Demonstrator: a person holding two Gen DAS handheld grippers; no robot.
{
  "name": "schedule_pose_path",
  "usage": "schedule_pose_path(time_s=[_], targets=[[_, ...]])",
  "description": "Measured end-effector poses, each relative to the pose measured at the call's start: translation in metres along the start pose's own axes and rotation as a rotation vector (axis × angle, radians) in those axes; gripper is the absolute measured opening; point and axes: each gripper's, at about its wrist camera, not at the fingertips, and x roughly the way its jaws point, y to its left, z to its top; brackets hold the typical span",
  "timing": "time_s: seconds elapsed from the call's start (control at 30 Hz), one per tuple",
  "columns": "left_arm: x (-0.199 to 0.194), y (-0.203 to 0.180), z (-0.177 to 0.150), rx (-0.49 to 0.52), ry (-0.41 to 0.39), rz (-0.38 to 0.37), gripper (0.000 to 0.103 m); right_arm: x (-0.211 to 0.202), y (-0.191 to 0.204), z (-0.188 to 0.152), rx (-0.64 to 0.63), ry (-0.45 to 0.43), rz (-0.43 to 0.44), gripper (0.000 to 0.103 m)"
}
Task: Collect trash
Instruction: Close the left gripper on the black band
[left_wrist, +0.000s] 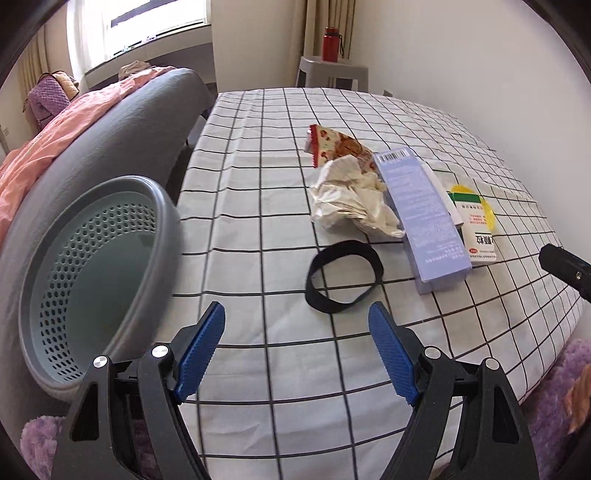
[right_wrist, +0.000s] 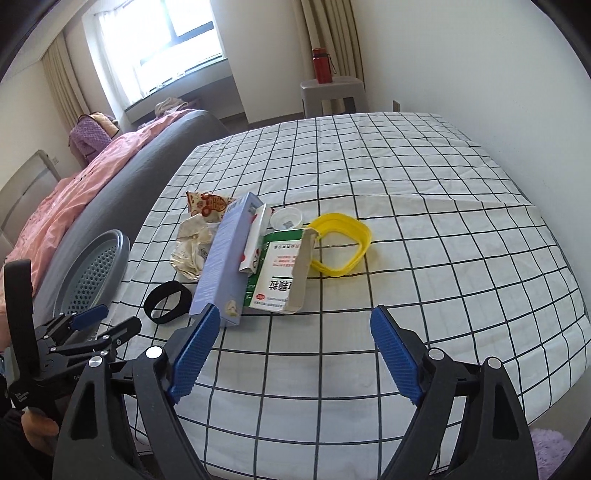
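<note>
Both tongs, left tongs (left_wrist: 295, 354) and right tongs (right_wrist: 291, 354), are spread and empty. We are at the approach: trash is piled mid-desk (left_wrist: 258, 369), black band (left_wrist: 343, 275) nearest, perforated bin (left_wrist: 99, 273) at its left edge. Next we judge: pinch one piece, carry it binward

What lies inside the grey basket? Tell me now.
The perforated basket beside the bed looks empty in the left wrist view: bare floor and holed walls show. Its near rim hides part of the bottom, so small scraps there cannot be ruled out.
</note>
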Motion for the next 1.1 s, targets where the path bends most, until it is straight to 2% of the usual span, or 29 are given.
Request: schedule_pose_path(time_s=[0.2, 0.67, 0.73, 0.8, 0.9, 1.1], targets=[[0.025, -0.014, 0.004, 0.006, 0.054, -0.001, 0.076, 0.003, -0.02, 0.003, 0.041, -0.002, 0.024, 0.083], [0.051, -0.024, 0.021, -0.001, 0.058, 0.038, 0.076, 0.012, -0.035, 0.007, 0.079, 0.006, 0.05, 0.083], [0.051, -0.024, 0.021, -0.002, 0.052, 0.046, 0.073, 0.014, -0.037, 0.008, 0.083, 0.011, 0.053, 0.083], [0.05, -0.024, 0.022, 0.0, 0.049, 0.061, 0.06, 0.016, -0.039, 0.008, 0.089, 0.02, 0.058, 0.083], [0.048, -0.019, 0.024, -0.015, 0.055, 0.055, 0.048, 0.02, -0.042, 0.011, 0.09, 0.034, 0.066, 0.083], [0.036, -0.015, 0.029, -0.034, 0.04, 0.067, 0.047, 0.03, -0.043, 0.022, 0.038, 0.09, 0.083, 0.083]])
